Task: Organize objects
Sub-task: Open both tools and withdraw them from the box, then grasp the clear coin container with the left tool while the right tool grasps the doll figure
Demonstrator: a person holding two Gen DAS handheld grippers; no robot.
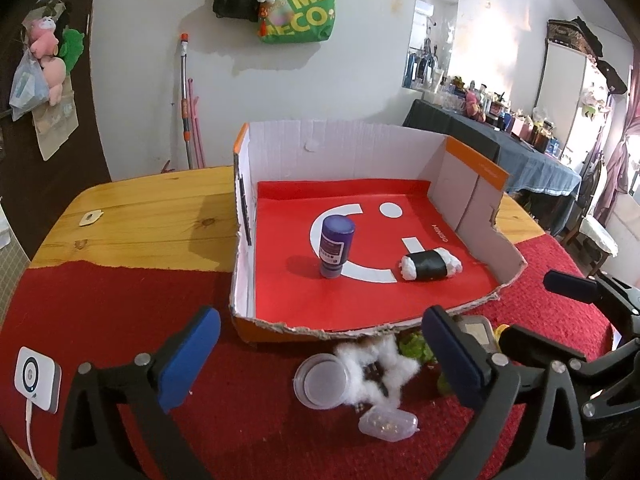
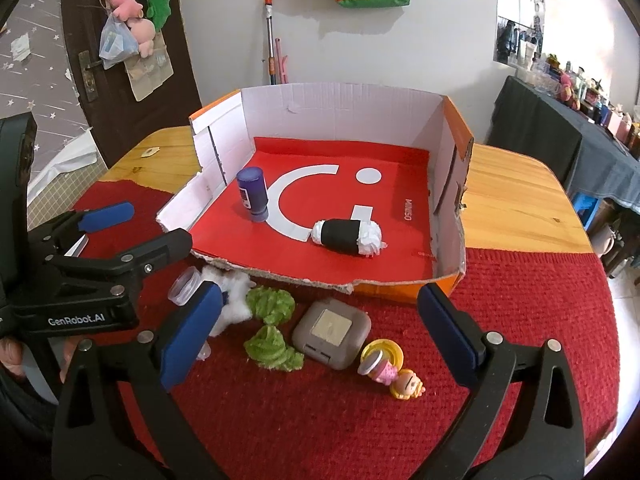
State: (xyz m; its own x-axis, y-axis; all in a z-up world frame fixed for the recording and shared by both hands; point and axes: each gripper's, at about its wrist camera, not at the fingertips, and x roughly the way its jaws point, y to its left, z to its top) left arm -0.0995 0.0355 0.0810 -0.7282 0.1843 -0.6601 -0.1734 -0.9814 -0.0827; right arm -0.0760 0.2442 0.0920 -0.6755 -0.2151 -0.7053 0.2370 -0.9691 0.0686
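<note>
A purple bottle [image 1: 333,247] is standing cap-down inside the torn cardboard box [image 1: 340,136], a black-and-white roll [image 1: 430,266] lying at its three o'clock. Below the box's ragged front edge, at six o'clock, a clear cup [image 1: 320,380], white fluff [image 1: 384,364], green tufts [image 2: 270,322], a grey case [image 2: 331,332] and a doll [image 2: 390,372] are crowding the red cloth [image 1: 120,312]. The left gripper [image 1: 320,360] and right gripper [image 2: 320,332] are hovering over them, both tilted downward, jaws spread wide and holding nothing.

A home: plush toys [image 2: 132,20] hang on the door [image 2: 120,60].
</note>
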